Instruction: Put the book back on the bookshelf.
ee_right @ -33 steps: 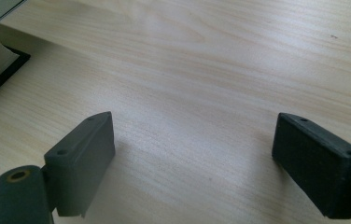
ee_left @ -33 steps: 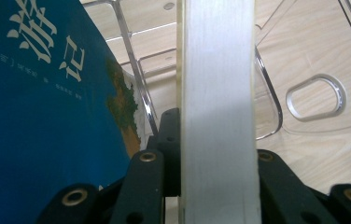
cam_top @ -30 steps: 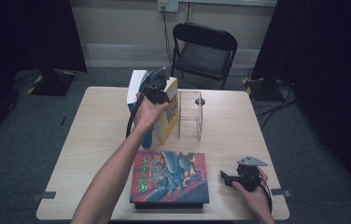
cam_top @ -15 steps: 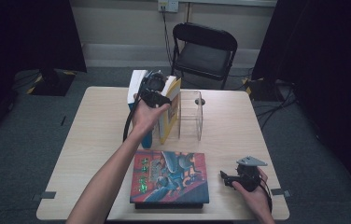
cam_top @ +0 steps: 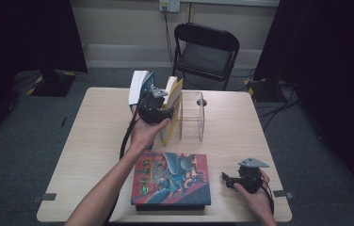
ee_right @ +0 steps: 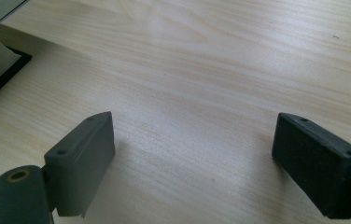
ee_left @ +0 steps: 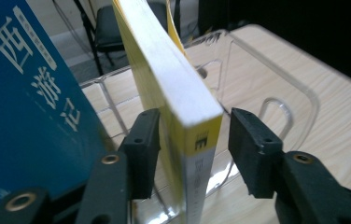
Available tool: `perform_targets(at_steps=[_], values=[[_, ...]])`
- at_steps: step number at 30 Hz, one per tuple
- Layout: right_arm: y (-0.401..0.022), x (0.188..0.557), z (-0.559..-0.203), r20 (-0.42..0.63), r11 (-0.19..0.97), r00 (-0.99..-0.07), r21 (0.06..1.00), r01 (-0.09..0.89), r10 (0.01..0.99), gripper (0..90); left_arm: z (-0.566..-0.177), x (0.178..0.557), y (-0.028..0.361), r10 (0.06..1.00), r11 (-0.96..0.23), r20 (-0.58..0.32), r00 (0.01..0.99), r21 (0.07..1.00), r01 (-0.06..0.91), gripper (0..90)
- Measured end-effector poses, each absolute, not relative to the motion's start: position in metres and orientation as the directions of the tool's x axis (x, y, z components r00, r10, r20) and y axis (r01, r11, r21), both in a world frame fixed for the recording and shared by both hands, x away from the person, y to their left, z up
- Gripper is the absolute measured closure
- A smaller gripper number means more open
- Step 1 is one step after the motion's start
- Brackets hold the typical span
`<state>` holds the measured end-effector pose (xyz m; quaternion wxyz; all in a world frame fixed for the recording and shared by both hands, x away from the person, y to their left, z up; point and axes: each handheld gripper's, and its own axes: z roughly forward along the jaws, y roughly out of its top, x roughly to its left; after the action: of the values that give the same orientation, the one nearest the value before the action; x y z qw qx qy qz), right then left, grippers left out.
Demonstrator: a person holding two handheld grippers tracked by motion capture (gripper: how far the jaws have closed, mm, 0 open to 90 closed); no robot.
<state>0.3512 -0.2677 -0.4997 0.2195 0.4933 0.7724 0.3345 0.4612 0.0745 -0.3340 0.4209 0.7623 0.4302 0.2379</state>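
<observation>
A yellow book point(cam_top: 173, 110) stands upright in a clear acrylic rack point(cam_top: 194, 117) at the back middle of the table. A blue book point(cam_top: 140, 87) stands to its left. My left gripper point(cam_top: 158, 101) straddles the yellow book's near end point(ee_left: 197, 121). Its jaws have just been opening; a small gap shows on each side of the book, so the pads do not press it. The blue book's cover point(ee_left: 29, 116) rises close beside the left jaw. My right gripper point(cam_top: 228, 181) rests at the front right, open over bare wood point(ee_right: 192, 140).
A colourful picture book point(cam_top: 172, 179) lies flat on a black one at the table's front middle. The rack's curved clear wall point(ee_left: 267, 93) stands to the right of the yellow book. A black folding chair point(cam_top: 205, 52) stands beyond the table's far edge.
My left hand has drawn back toward the person along the yellow book, which stays standing in the rack. The right hand has not moved.
</observation>
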Motion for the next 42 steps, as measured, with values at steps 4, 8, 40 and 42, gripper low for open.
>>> perform_targets(at_steps=[4, 8, 40, 42], values=[[-0.267, 0.351, -0.500, -0.008, 0.290, -0.419, 0.733, 0.615, 0.908, 13.0, -0.349, 0.457, 0.072, 0.854, -0.257, -0.019, 0.521, 0.854, 0.452, 56.2], [-0.267, 0.351, -0.500, -0.008, 0.290, -0.419, 0.733, 0.615, 0.908, 13.0, -0.361, 0.461, 0.067, 0.867, -0.236, -0.041, 0.497, 0.844, 0.481, 54.0], [-0.266, 0.352, -0.500, -0.010, 0.298, -0.429, 0.734, 0.610, 0.903, 12.9, -0.378, 0.454, 0.056, 0.780, -0.221, -0.150, 0.607, 0.842, 0.492, 46.1], [-0.266, 0.352, -0.500, -0.010, 0.298, -0.429, 0.734, 0.610, 0.903, 12.9, -0.383, 0.454, 0.058, 0.788, -0.223, -0.141, 0.600, 0.843, 0.490, 45.9]])
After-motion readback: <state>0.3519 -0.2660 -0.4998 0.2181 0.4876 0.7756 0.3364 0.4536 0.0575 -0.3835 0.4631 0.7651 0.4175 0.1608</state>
